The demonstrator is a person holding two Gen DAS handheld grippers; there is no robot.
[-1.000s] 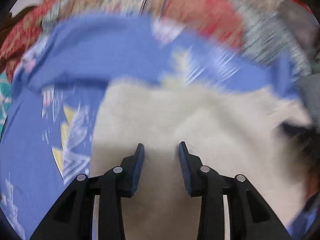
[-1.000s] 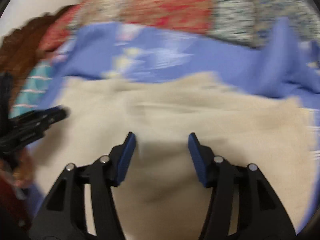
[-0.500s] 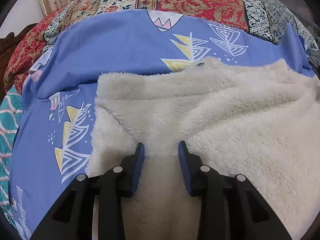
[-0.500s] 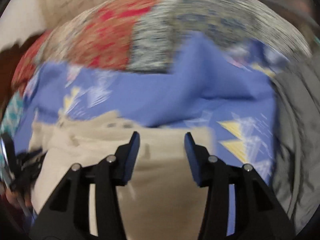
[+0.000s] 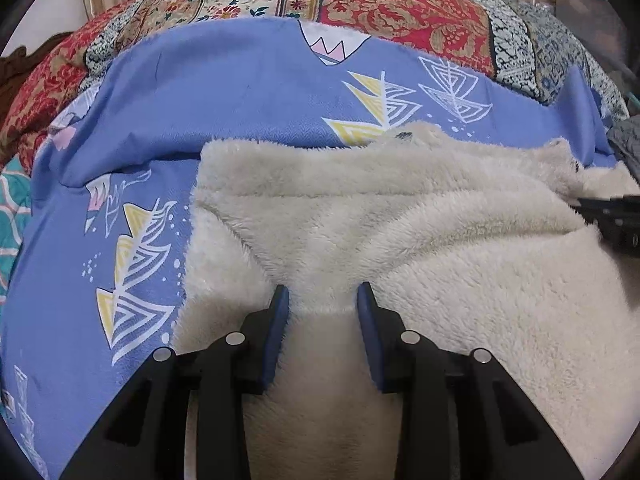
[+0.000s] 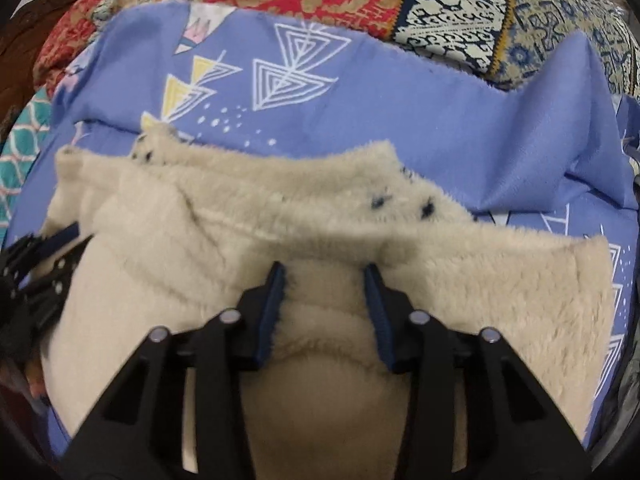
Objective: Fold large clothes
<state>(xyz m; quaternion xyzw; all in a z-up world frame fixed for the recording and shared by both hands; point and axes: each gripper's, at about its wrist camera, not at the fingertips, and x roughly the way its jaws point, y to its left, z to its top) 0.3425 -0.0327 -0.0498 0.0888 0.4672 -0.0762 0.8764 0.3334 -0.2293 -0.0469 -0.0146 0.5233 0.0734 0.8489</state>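
left wrist / garment: cream fleece garment (image 5: 420, 240) spread on blue printed sheet (image 5: 224, 92), covers centre and right of view, top edge folded over into a thick band
left wrist / left gripper (image 5: 323, 300): low on the fleece, fingers partly apart, a ridge of pile bunched between the blue pads (image 5: 280, 320); firm grip or not, cannot tell
left wrist / right edge: black part of the other gripper (image 5: 616, 220) on the fleece
left wrist / background: red and beige patterned quilt (image 5: 380, 4) behind the sheet, teal fabric (image 5: 14, 208) at far left

right wrist / garment: same fleece, folded top band with dark flecks (image 6: 400, 200), blue sheet beyond and to the right
right wrist / right gripper (image 6: 325, 280): fingers partly apart, tips at the folded band, fleece between pads; clamp state cannot tell
right wrist / left edge: left gripper body visible, on the fleece
right wrist / background: patterned quilt across the top
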